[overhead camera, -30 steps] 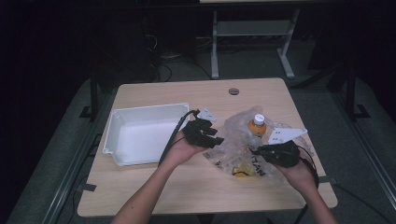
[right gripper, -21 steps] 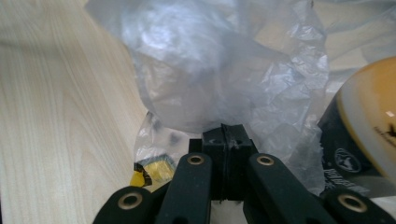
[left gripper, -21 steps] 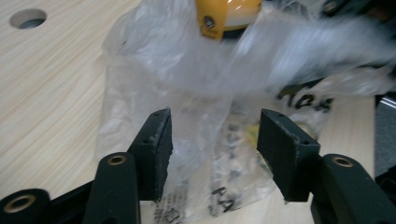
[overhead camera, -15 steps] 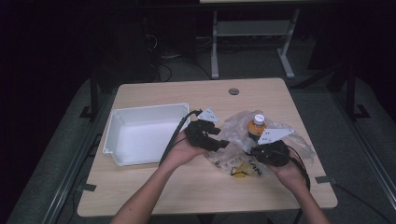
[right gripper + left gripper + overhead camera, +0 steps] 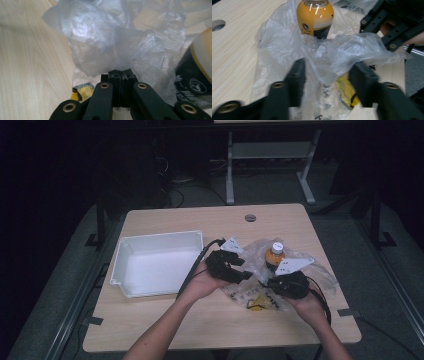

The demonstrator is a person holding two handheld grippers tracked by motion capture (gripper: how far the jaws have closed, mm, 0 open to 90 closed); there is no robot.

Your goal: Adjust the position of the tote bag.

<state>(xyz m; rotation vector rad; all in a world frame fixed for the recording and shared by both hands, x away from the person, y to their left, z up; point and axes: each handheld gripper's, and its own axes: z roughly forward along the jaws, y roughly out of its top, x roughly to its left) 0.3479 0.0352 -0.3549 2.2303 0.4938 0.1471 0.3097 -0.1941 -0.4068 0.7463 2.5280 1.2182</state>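
A crumpled clear plastic bag [image 5: 312,270] lies on the table with an orange bottle [image 5: 274,255] standing upright in it and a yellow packet [image 5: 257,302] at its near end. My left gripper [image 5: 242,272] reaches into the bag from the left. In the left gripper view, the left gripper [image 5: 329,68] has loose bag film [image 5: 277,37] bunched between its jaws, which have just been closing and still stand apart, with the bottle [image 5: 315,17] ahead. My right gripper [image 5: 121,75] is shut on the bag film [image 5: 100,37], with the bottle [image 5: 200,65] at its right.
A white tray [image 5: 160,236] sits to the left of the hands, with the left gripper's cable running along its right wall. A round hole [image 5: 250,217] is in the tabletop near the far edge. Bare wood [image 5: 175,325] spreads along the near left.
The right gripper has edged slightly left, still holding the bag film. The left hand has stayed about where it was.
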